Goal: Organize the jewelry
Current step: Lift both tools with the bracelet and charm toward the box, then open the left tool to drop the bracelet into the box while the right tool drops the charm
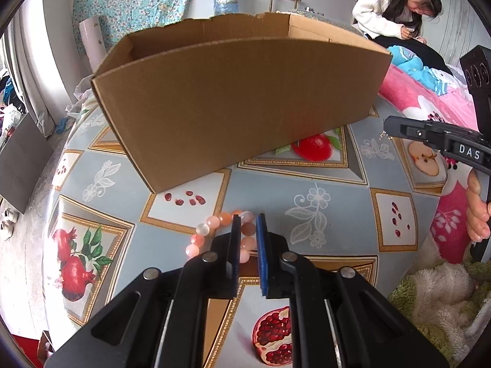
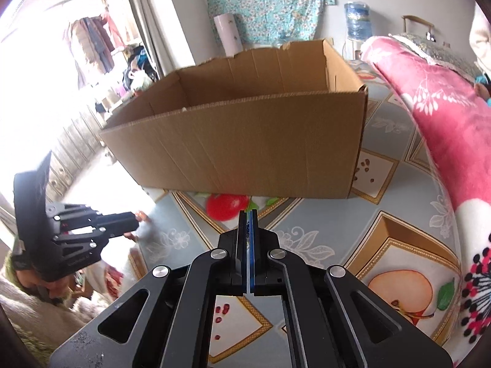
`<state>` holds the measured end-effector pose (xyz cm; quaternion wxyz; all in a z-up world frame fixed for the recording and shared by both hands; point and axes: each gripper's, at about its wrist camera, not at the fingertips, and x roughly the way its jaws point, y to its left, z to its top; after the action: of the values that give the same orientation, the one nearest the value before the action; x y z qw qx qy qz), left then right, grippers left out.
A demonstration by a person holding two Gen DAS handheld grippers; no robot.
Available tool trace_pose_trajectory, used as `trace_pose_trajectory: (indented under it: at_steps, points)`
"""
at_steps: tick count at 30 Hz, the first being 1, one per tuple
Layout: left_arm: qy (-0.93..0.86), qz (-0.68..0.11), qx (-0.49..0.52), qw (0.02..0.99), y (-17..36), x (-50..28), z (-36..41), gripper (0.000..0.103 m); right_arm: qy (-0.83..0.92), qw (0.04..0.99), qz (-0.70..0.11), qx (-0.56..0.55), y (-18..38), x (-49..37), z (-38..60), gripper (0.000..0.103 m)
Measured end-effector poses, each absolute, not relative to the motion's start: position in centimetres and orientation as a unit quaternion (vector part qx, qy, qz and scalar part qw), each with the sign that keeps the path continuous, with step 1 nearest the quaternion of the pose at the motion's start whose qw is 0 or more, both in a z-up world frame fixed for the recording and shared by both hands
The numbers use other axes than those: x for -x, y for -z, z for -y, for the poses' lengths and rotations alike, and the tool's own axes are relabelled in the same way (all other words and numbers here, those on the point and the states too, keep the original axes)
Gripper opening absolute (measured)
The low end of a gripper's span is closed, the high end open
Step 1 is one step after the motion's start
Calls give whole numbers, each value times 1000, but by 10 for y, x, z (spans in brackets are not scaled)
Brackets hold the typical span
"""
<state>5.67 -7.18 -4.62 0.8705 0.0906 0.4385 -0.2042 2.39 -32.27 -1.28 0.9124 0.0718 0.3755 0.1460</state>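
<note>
A bracelet of pink, orange and white beads (image 1: 214, 230) lies on the patterned tablecloth (image 1: 307, 190). My left gripper (image 1: 248, 219) straddles its right part, with beads between the fingers, which are narrowly apart. An open cardboard box (image 1: 233, 101) stands just beyond; it also shows in the right wrist view (image 2: 245, 147). My right gripper (image 2: 248, 214) is shut on a thin gold chain, seen dangling at its tip in the left wrist view (image 1: 383, 136). It is held above the table in front of the box.
A pink flowered blanket (image 2: 429, 116) lies along the table's right side. A person in a white sweater (image 1: 396, 9) sits behind it. A fluffy cream cloth (image 1: 442, 291) is at the near right.
</note>
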Motion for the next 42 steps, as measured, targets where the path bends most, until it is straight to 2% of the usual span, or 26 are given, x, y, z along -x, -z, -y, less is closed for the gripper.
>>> trace_pose_trajectory:
  at_steps: [8, 17, 24, 28, 34, 42]
  points:
    - [214, -417, -43, 882, 16, -49, 56, 9, -172, 918, -343, -100, -16, -16, 328, 0]
    - [267, -357, 20, 895, -47, -45, 43, 9, -212, 932, -277, -96, -59, -21, 310, 0]
    - [325, -303, 61, 894, -102, -62, 46, 9, -239, 941, -225, -86, -95, -42, 312, 0]
    - [332, -278, 52, 900, -121, -85, 60, 9, -245, 939, -228, -84, -102, -69, 320, 0]
    - [347, -319, 55, 880, -105, -146, 95, 9, -238, 930, -268, -81, -87, -115, 336, 0]
    - [362, -439, 71, 819, -45, -217, 161, 9, -228, 927, -285, -93, -74, -143, 360, 0]
